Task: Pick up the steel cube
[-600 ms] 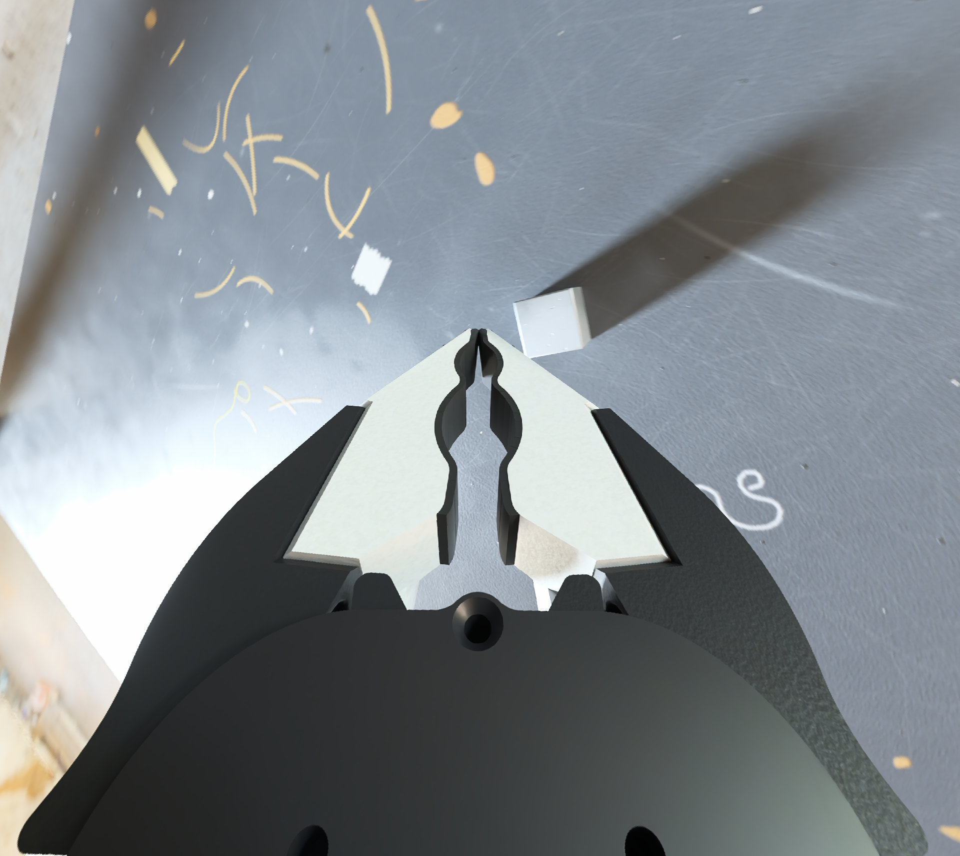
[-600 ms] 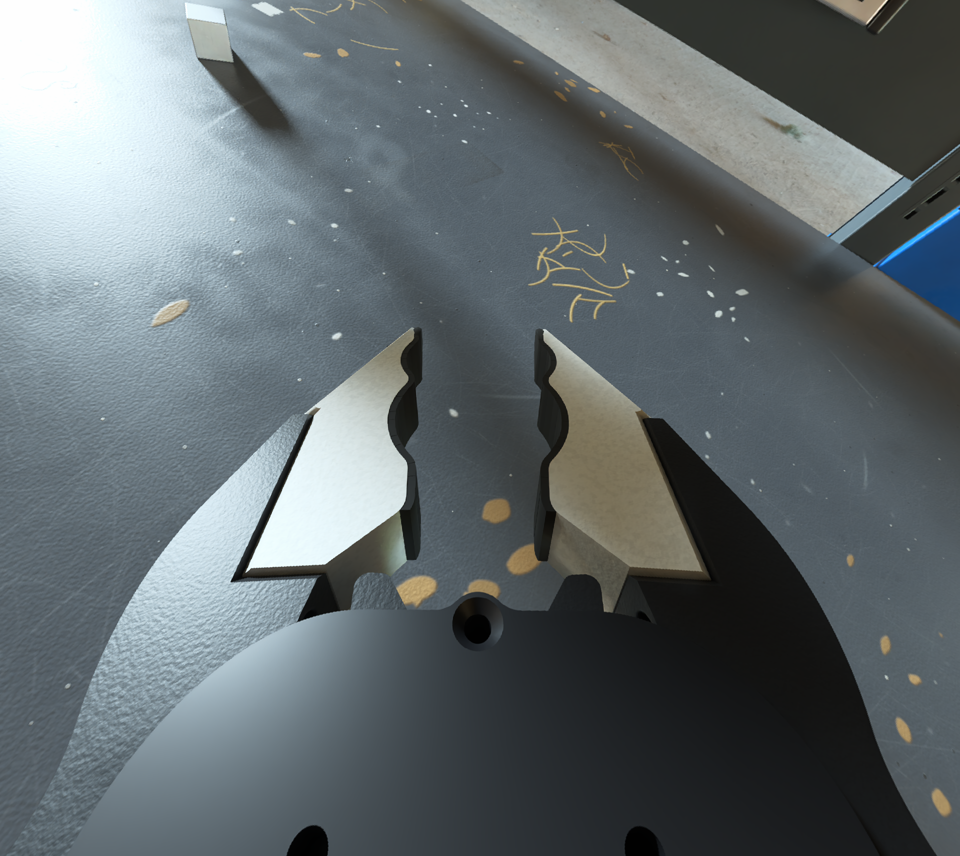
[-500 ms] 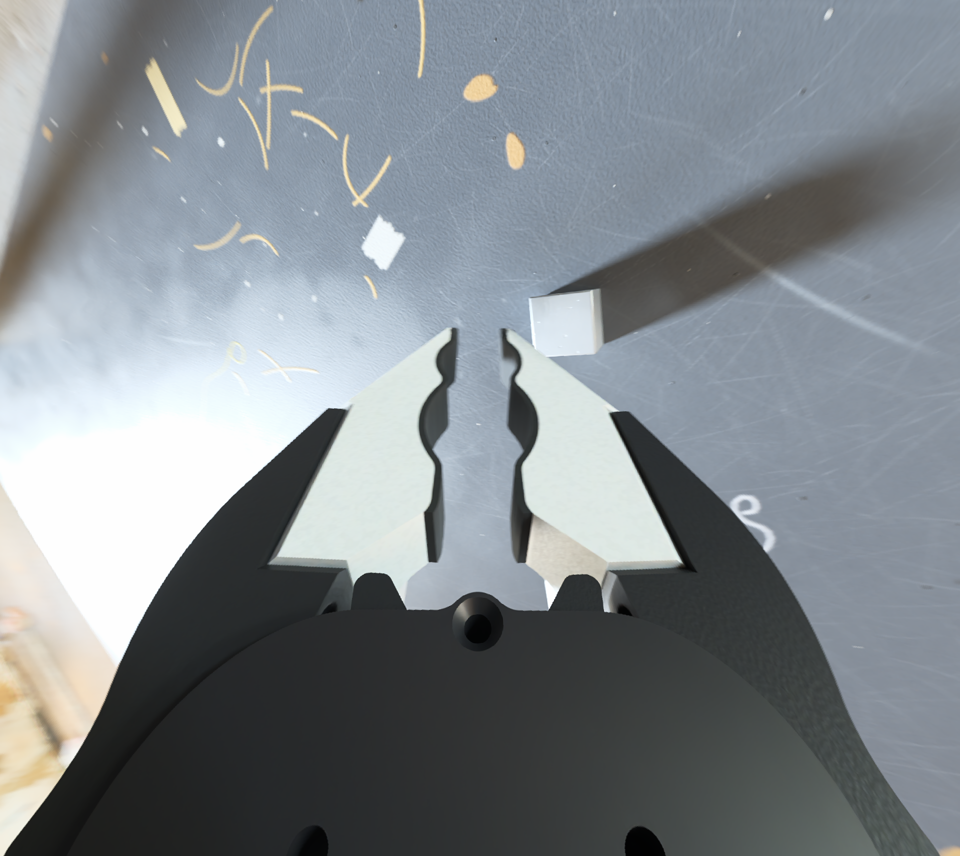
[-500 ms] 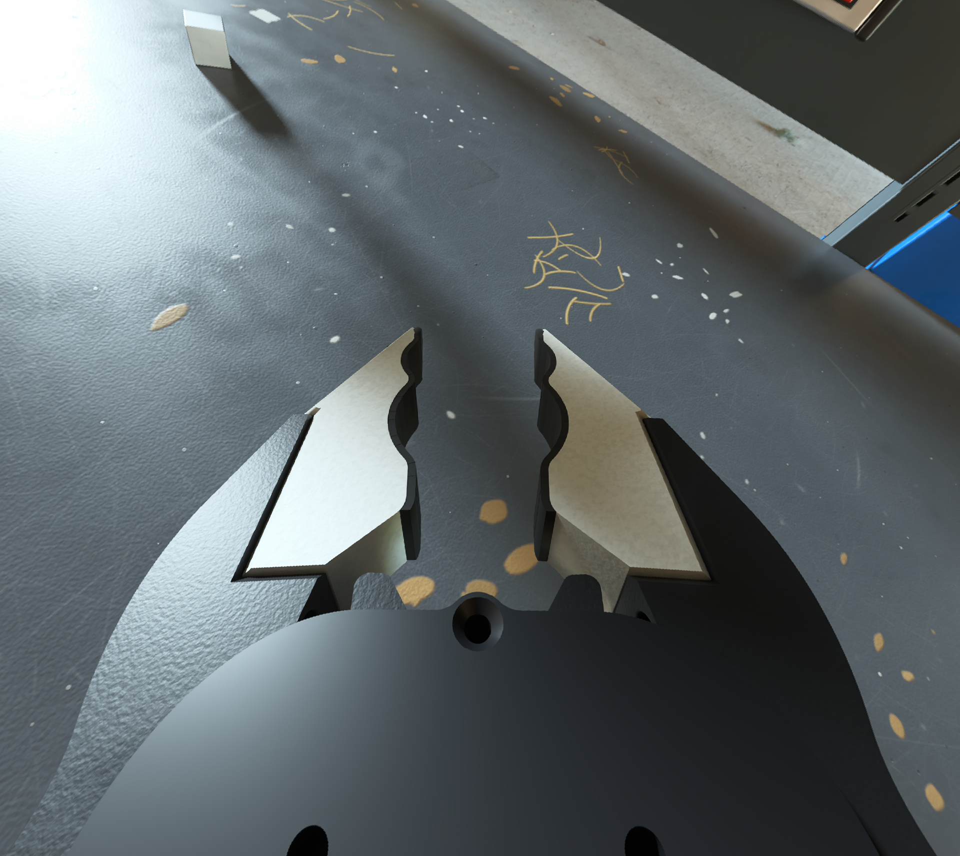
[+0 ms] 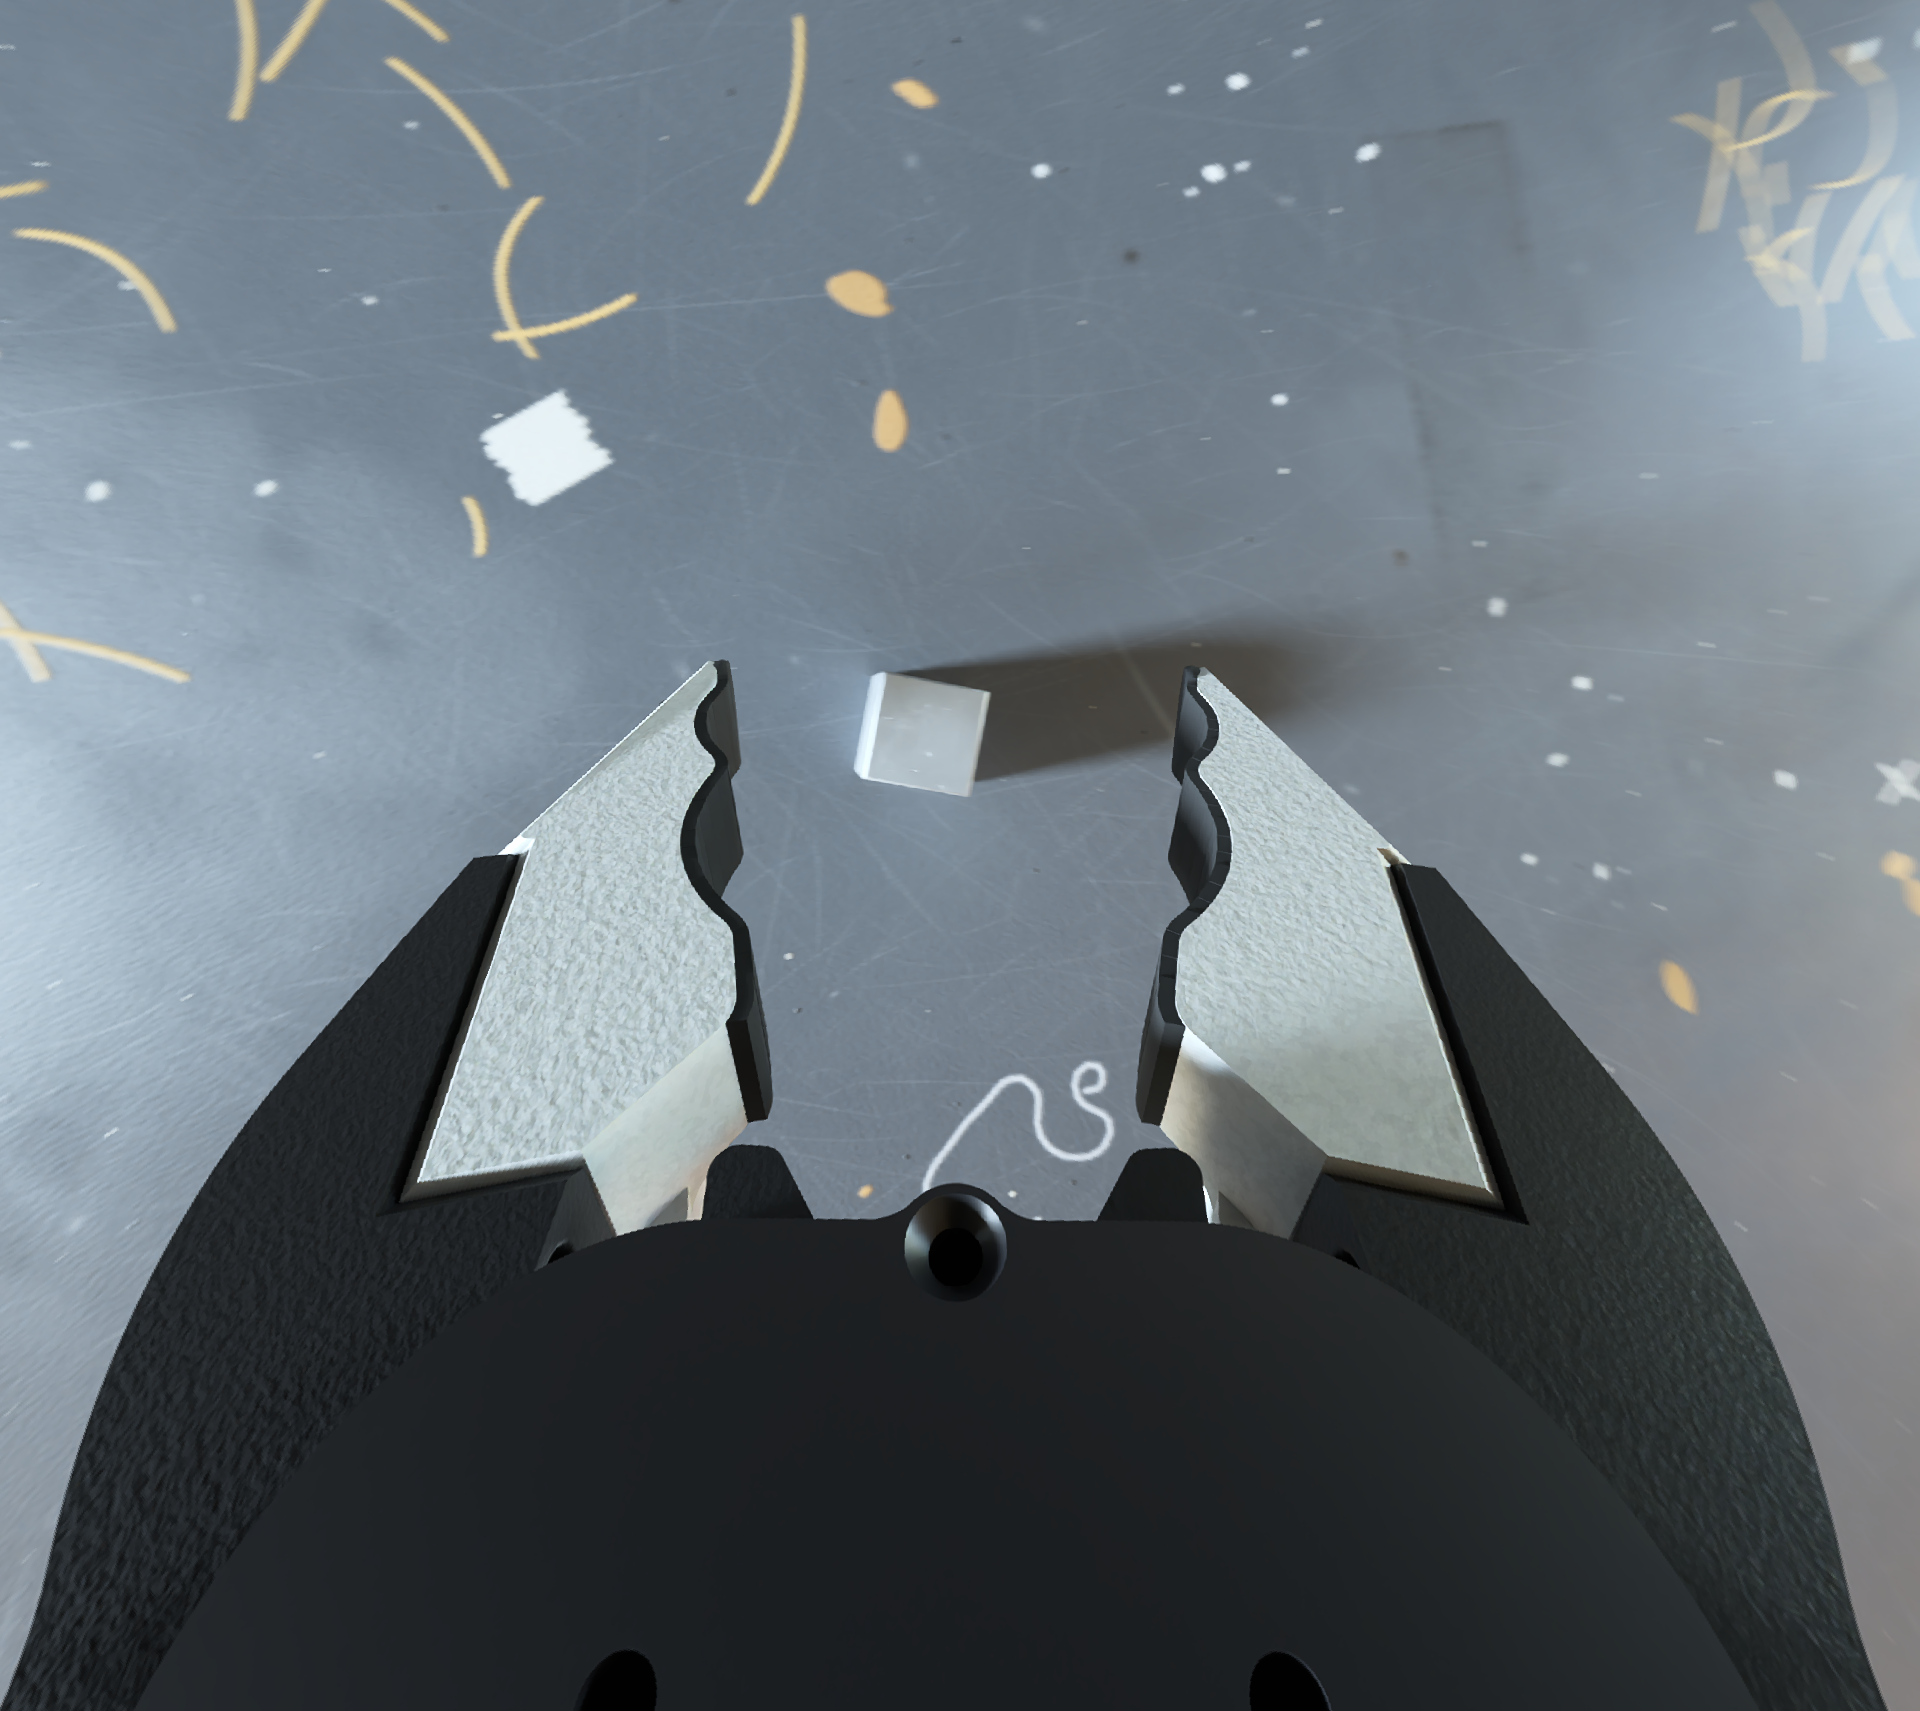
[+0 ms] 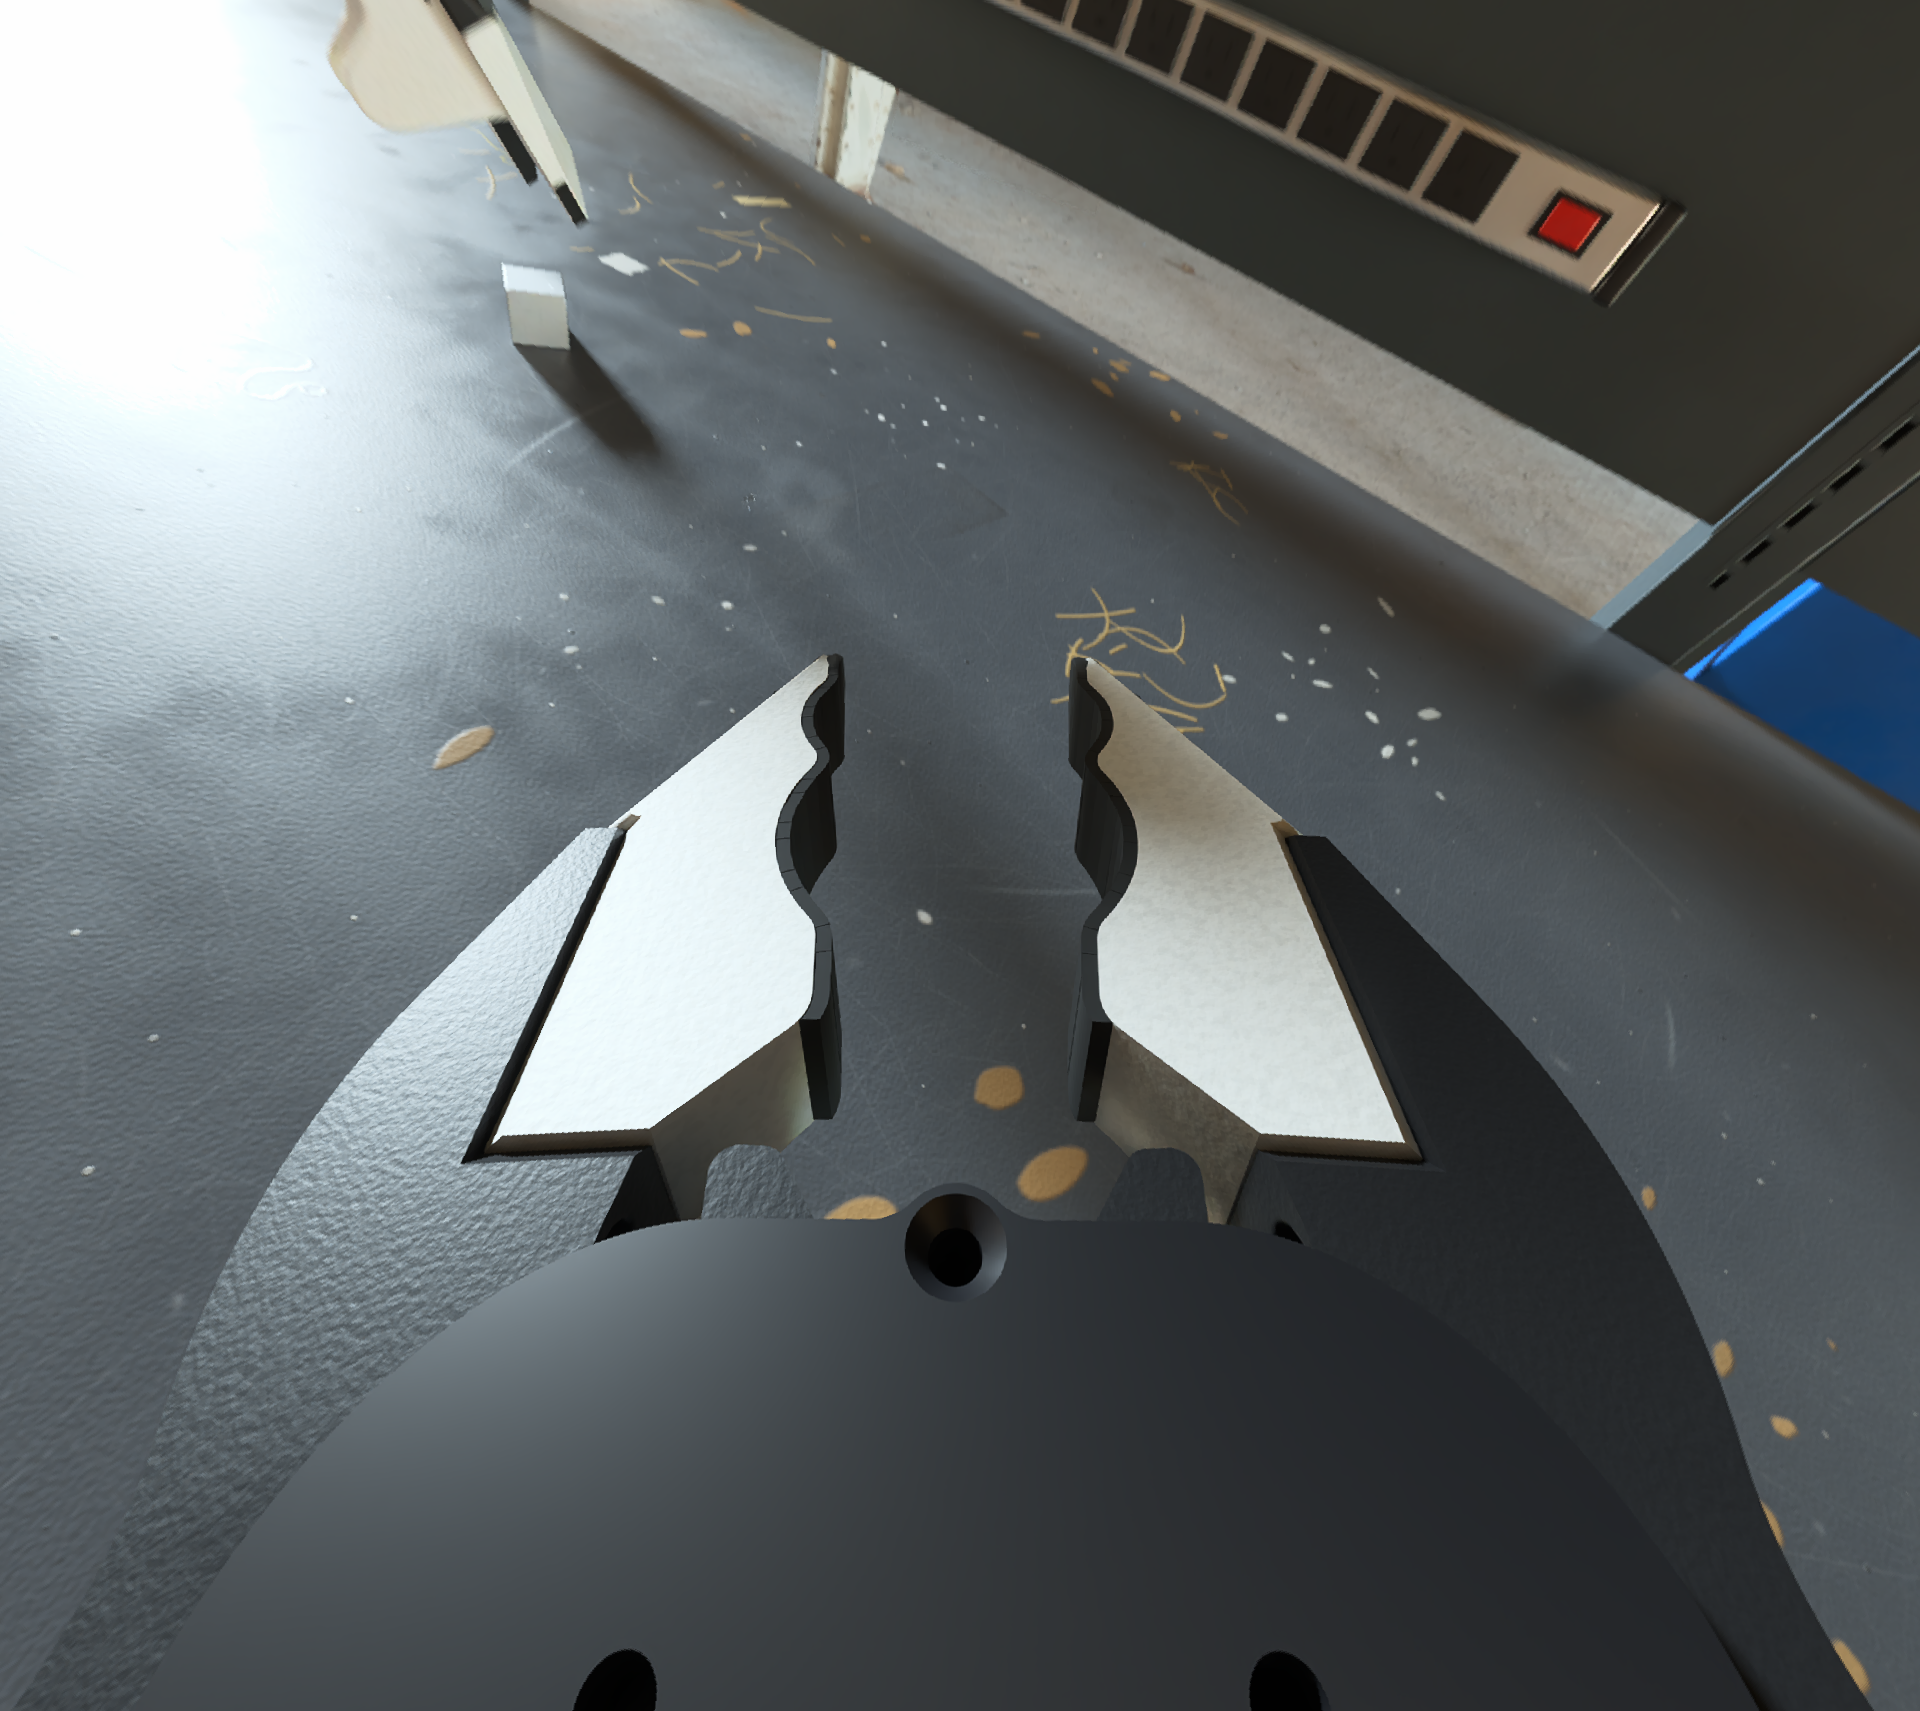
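Left gripper spread wide, poised above the steel cube. Cube sat on the dark worktop, framed between the 2 fingertips, touching neither. Right gripper parted narrower, holding nothing, well apart from the cube at far left.

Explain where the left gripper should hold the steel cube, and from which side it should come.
Grip the steel cube on its two opposite side faces, coming from above. It rests flat on the table, slightly rotated, between the open left gripper fingertips, nearer the left one, so probably shift right and twist slightly first.
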